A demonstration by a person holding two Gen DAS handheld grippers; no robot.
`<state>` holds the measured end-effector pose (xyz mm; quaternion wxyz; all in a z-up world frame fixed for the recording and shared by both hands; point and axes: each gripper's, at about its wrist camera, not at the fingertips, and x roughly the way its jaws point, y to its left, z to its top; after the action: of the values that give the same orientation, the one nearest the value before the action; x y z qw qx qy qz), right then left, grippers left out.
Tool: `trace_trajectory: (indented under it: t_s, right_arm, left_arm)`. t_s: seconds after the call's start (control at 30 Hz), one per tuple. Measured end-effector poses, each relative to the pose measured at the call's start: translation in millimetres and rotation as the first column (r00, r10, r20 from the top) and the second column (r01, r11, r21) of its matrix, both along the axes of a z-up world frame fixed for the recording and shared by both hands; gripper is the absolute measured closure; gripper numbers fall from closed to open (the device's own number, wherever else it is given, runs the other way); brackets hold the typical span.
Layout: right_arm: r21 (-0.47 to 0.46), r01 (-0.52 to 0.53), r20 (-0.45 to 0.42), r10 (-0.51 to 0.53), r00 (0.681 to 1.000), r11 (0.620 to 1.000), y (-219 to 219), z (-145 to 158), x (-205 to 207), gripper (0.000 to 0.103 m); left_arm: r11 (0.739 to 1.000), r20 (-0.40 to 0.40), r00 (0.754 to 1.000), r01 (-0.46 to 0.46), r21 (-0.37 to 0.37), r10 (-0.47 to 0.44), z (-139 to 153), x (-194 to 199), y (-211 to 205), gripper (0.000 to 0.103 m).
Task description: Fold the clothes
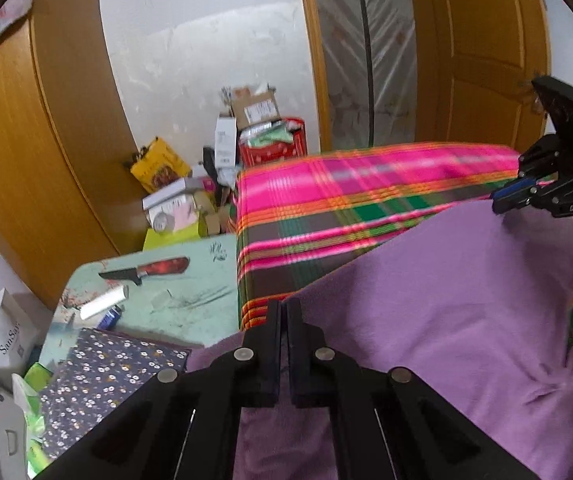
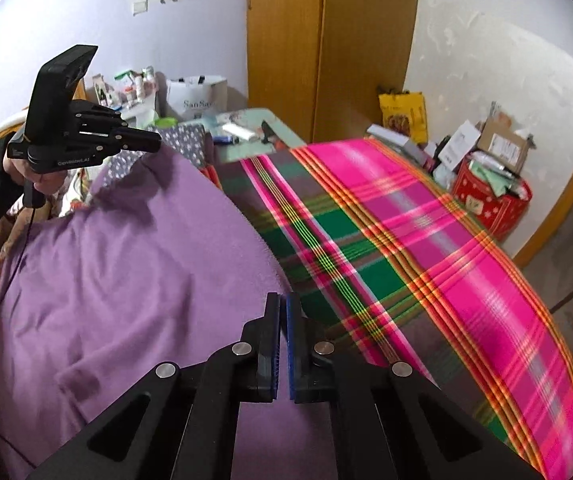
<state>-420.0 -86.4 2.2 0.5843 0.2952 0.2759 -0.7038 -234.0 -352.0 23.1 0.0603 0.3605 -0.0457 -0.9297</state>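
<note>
Above the pink-and-green plaid bed [image 2: 426,240], both jaws pinch the near edge of the soft purple cloth garment [image 2: 126,264], left gripper [image 1: 284,312] and right gripper [image 2: 282,308] at opposite corners, its long axis spanning between them.

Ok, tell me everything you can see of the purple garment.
The purple garment is plain lilac, soft and matte like knit cotton, with no print showing. It is spread, loosely wrinkled, over the pink and green plaid cloth and hides its near part. Its far edge is raised at two points: the left tongs are shut on one corner and the right tongs on the other, so the fabric tents up and sags between them.
</note>
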Motion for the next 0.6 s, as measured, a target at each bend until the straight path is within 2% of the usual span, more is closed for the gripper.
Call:
trace_trajectory:
  t_s: [0.17, 0.3, 0.6]
  right_arm:
    - [-0.041, -0.001, -0.018, 0.000, 1.000, 0.999, 24.5, 18.0, 28.6, 0.100]
    - [-0.065, -0.003, -0.025, 0.001, 1.000, 0.998, 45.8, 27.1, 56.4, 0.101]
    - [-0.066, -0.001, 0.005, 0.001, 1.000, 0.998, 84.1, 14.5, 110.3, 0.102]
  left_arm:
    - [1.000, -0.049, 0.999, 0.008, 0.007, -0.008, 20.7, 31.6, 19.4, 0.101]
    - [1.000, -0.061, 0.998, 0.006, 0.001, -0.006, 26.1, 54.0, 35.4, 0.101]
    - [1.000, -0.040, 0.999, -0.007, -0.020, 0.006, 18.9, 99.5, 76.7, 0.101]
